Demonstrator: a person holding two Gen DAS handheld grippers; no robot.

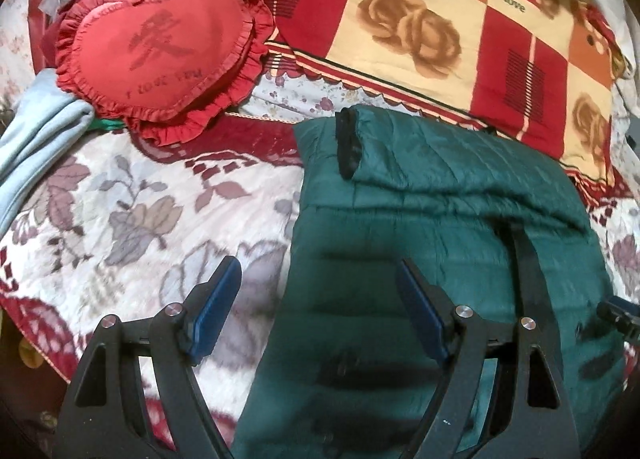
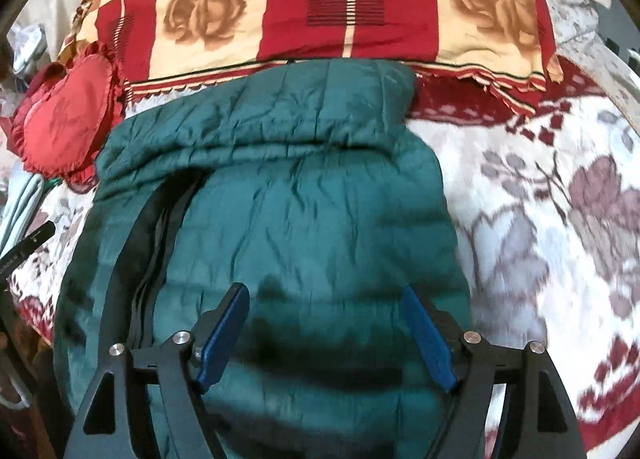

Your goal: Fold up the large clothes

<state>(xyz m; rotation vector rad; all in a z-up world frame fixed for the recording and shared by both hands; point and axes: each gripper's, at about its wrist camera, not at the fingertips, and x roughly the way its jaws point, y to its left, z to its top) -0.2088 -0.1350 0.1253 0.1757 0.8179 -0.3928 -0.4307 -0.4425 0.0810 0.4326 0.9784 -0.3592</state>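
- Dark green quilted puffer jacket (image 2: pixel 304 195) lies on floral bedspread (image 1: pixel 132 199), sleeve w/ black cuff (image 1: pixel 348 147) laid across top — prob. partly folded already.
- Left gripper (image 1: pixel 320 319): tongs spread, nothing pinched, straddling jacket's left edge, low over bed.
- Right gripper (image 2: pixel 326 331): tongs spread, empty, above jacket body beside black zipper (image 2: pixel 160 239).

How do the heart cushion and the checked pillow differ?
The heart cushion is heart-shaped with a ruffled edge; the checked pillow is rectangular with a striped, scalloped border. The cushion is plain red with faint dark lettering; the pillow mixes red, orange and cream squares with brown roses. The pillow looks far larger. The cushion lies away from the green jacket; the pillow lies right behind it. Both rest on the floral bedspread.
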